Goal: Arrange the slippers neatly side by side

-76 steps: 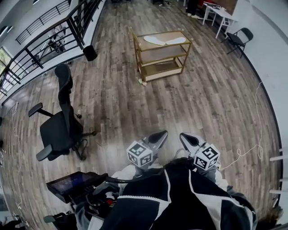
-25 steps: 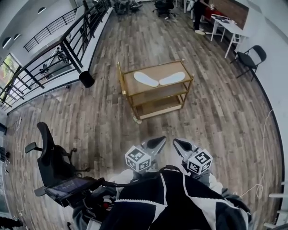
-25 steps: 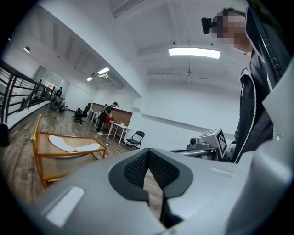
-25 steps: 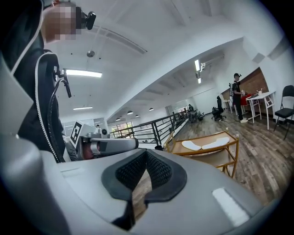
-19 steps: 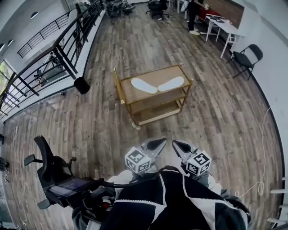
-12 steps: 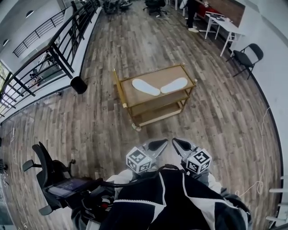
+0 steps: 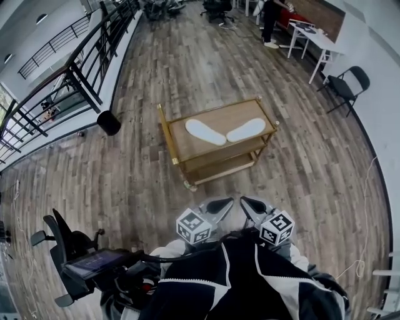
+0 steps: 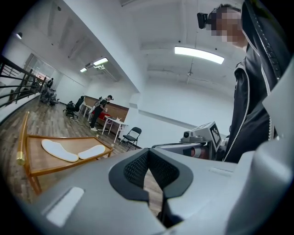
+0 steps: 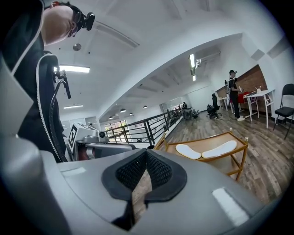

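Note:
Two white slippers lie toe to toe in a shallow V on the top shelf of a gold wheeled cart (image 7: 172,136): the left slipper (image 7: 205,132) and the right slipper (image 7: 246,130). Both grippers are held close to my body, well short of the cart. My left gripper (image 7: 217,204) and right gripper (image 7: 249,204) are shut with nothing between the jaws. The left gripper view shows the slippers (image 8: 59,150) far off at the left beyond the left gripper (image 8: 147,159). In the right gripper view they (image 9: 186,151) lie ahead to the right of the right gripper (image 9: 146,157).
A black office chair (image 7: 59,250) and a dark screen (image 7: 94,262) sit at my lower left. A black bin (image 7: 109,122) stands by the railing (image 7: 56,81). A folding chair (image 7: 347,84), white table (image 7: 312,34) and a person (image 7: 272,19) are at the back right.
The cart with the slippers has come nearer and lower in the head view, and the office chair has slid toward the lower left. Both grippers stay shut in front of my body.

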A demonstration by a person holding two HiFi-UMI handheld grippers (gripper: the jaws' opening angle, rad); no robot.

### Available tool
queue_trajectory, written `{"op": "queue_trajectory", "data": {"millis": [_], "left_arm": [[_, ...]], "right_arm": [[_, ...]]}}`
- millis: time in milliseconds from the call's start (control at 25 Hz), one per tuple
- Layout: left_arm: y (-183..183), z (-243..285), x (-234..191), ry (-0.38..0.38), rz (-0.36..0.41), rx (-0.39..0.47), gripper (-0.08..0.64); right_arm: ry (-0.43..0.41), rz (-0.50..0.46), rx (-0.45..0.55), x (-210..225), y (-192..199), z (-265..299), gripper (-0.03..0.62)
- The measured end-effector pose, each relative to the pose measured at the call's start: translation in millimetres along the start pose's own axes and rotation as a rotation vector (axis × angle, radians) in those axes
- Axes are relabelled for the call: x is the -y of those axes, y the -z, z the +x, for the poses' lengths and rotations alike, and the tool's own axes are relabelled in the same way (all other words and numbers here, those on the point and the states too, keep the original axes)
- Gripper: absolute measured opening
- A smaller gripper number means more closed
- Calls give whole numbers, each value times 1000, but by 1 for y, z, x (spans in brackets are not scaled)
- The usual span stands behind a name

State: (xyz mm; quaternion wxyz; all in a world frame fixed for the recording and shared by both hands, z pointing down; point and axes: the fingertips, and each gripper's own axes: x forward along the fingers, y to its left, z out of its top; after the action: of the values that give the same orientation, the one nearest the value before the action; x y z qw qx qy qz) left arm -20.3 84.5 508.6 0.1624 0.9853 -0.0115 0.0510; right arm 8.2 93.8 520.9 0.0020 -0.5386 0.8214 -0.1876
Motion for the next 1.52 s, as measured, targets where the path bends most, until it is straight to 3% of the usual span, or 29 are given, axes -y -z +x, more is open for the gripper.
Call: {"op": "queue_trajectory", "data": {"millis": [200,480,800,1240,1520], "left_arm": [[-10,31,-35,-55,-7,8,14],[-43,104,-87,-169,-15,50,14],[-57,178,-131,-253,-50,44,14],[-76,192,-172,-424,-67,61,14],[-85,185,-191,-448,-58,74,14]], "right_arm": [[-70,-8,-16,42,-13,27,5],[-180,-15,-7,131,-77,50,5],[-275,-1,-64,206,-89,64,5],[-415,-2,-79,239,-106,94,5],[-445,-13,-97,239,-113,123,5]]}}
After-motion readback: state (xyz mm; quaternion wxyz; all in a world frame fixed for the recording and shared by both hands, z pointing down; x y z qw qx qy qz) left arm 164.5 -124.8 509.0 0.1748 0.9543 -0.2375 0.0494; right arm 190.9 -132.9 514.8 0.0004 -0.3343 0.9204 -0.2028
